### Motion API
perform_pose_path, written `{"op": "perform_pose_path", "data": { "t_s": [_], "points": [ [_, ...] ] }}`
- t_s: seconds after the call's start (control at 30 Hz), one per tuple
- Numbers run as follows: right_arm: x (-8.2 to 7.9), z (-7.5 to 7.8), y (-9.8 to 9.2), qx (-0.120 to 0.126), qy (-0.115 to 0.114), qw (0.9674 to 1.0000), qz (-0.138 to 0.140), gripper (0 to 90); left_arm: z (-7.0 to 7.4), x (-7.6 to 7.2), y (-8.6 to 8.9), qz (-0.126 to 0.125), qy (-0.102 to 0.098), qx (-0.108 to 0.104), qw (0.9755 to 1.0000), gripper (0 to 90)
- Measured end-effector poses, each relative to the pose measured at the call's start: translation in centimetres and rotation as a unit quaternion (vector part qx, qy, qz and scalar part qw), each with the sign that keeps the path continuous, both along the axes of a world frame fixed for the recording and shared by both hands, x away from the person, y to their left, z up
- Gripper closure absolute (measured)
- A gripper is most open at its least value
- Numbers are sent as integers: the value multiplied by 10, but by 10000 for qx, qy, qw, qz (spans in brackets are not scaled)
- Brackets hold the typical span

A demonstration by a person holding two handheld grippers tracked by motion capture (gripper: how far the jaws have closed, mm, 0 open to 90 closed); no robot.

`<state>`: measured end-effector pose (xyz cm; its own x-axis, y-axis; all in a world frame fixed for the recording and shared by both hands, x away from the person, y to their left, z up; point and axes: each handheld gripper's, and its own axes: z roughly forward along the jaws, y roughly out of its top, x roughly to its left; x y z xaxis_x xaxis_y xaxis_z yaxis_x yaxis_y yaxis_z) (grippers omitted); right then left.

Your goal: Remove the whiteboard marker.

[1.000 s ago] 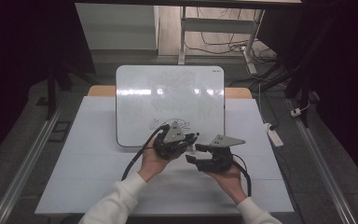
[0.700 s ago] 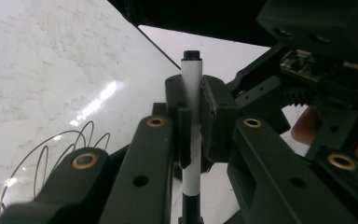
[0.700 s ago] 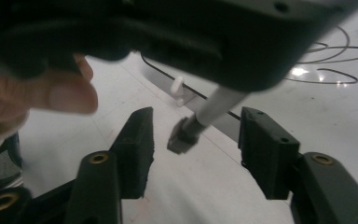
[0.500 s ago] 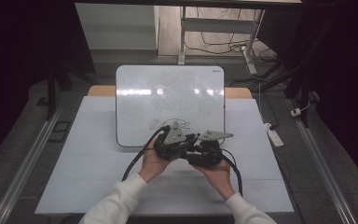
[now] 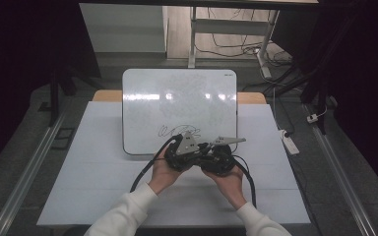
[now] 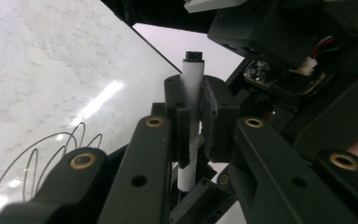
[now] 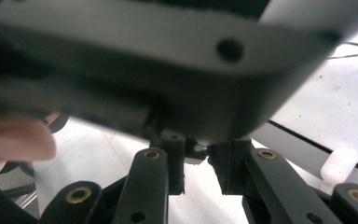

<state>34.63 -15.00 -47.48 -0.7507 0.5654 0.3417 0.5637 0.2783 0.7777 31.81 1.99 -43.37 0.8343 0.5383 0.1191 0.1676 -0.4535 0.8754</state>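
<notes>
Two black tongs meet at lower centre of the high view, above the white table (image 5: 78, 162). Left tongs (image 6: 193, 109) clamp a white cylindrical marker (image 6: 192, 81) upright beside the glossy whiteboard (image 5: 177, 98). Right tongs (image 7: 198, 156) have just been closing, nipping the marker's dark tip.

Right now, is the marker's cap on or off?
Cannot tell. The white marker, clamped in the left gripper, ends in a black tip; the right gripper closes there.

Left claw (image 5: 197, 147) clamped shut; right claw (image 5: 207, 150) just closing, tips meeting.
</notes>
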Motion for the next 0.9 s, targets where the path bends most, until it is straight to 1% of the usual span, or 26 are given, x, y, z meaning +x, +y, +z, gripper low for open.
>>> {"op": "perform_pose_path", "data": {
  "t_s": [0.07, 0.17, 0.2, 0.23, 0.4, 0.47, 0.53, 0.6, 0.73, 0.77, 0.8, 0.9],
  "points": [
    [1, -1, -1, 23, 13, 10000, -26, 774, 0, 1, 0, -67, 71, -59, 9999, 801],
    [1, -2, -3, 43, -8, 10000, -42, 778, 1, 1, 3, -124, 167, -261, 9994, 774],
    [1, -1, -3, 44, -31, 10000, -39, 778, 1, 2, 4, -131, 196, -323, 9992, 763],
    [1, -1, -3, 39, -60, 10000, -50, 779, 2, 2, 5, -119, 212, -368, 9990, 731],
    [1, 0, -7, 42, -137, 9998, -104, 780, 7, 3, 16, 25, 205, -501, 9985, 599],
    [1, 1, -9, 46, -187, 9998, -107, 780, 9, 4, 23, 106, 255, -583, 9979, 538],
    [1, 2, -10, 64, -235, 9996, -130, 780, 9, 5, 31, 189, 314, -647, 9972, 500],
    [2, 3, -13, 60, -292, 9994, -163, 780, 10, 6, 40, 247, 403, -670, 9966, 464],
    [3, 4, -16, 60, -404, 9990, -201, 780, 8, 5, 59, 399, 458, -632, 9962, 413],
    [3, 5, -17, 69, -428, 9988, -204, 780, 8, 5, 59, 399, 458, -632, 9962, 400],
    [3, 5, -18, 79, -447, 9988, -206, 780, 6, 4, 68, 454, 515, -613, 9958, 387],
    [3, 6, -21, 80, -502, 9985, -217, 780, 1, 0, 83, 545, 658, -606, 9945, 364]
  ]
}}
